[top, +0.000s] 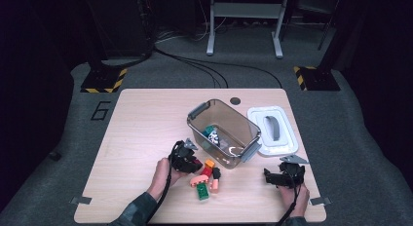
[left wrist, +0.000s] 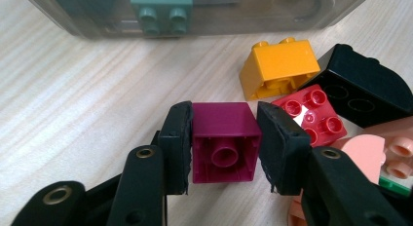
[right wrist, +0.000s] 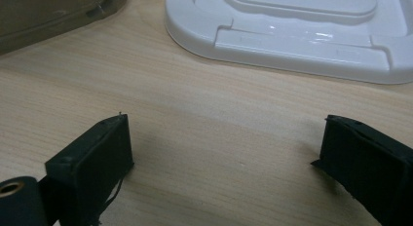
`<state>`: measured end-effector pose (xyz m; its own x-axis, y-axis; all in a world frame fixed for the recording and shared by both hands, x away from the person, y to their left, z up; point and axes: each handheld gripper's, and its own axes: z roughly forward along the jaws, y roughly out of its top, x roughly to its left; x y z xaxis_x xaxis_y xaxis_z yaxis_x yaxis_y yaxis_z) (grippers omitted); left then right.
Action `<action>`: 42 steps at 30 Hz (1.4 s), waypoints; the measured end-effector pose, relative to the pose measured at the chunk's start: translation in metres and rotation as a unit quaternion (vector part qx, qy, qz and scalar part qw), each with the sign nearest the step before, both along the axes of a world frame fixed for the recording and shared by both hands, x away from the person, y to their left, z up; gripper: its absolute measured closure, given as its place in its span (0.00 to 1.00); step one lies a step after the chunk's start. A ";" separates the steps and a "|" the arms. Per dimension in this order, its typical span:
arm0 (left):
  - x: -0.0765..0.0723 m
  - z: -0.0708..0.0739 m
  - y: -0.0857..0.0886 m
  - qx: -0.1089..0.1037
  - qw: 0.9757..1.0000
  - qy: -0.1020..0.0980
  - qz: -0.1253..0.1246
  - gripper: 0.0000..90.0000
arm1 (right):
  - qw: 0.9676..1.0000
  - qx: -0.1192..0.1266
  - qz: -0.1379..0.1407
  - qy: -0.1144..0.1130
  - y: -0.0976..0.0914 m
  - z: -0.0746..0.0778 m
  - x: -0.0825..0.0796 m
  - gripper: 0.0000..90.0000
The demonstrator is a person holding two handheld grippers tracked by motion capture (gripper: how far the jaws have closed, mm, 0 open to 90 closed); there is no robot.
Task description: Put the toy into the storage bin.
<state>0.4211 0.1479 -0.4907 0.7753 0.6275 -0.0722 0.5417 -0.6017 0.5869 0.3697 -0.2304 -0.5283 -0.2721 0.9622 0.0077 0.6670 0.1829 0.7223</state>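
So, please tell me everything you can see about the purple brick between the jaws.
The purple brick is a small square block of glossy plastic. It lies tipped on its side on the wooden table, its hollow underside with one round tube facing the camera. The left hand-held gripper is shut on it, one black pad pressing each side. A red brick lies close on its right.

One clear bin (top: 243,133), one white lid (top: 287,138), two grippers, and six loose bricks outside it.

magenta brick (left wrist: 224,141) | orange brick (left wrist: 278,65) — red brick (left wrist: 311,114) | white lid (right wrist: 302,31)
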 end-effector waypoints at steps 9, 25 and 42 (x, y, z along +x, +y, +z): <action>0.000 0.002 0.007 -0.007 1.000 -0.003 0.005 0.66 | 1.000 0.000 0.000 0.000 0.000 0.000 0.000 0.05; 0.005 0.017 0.028 -0.022 0.999 -0.008 0.021 0.66 | 1.000 -0.001 0.000 0.000 0.000 0.000 0.000 0.04; 0.018 0.056 0.051 -0.020 0.999 -0.030 0.039 0.66 | 1.000 0.000 0.000 0.000 0.000 0.000 0.000 0.04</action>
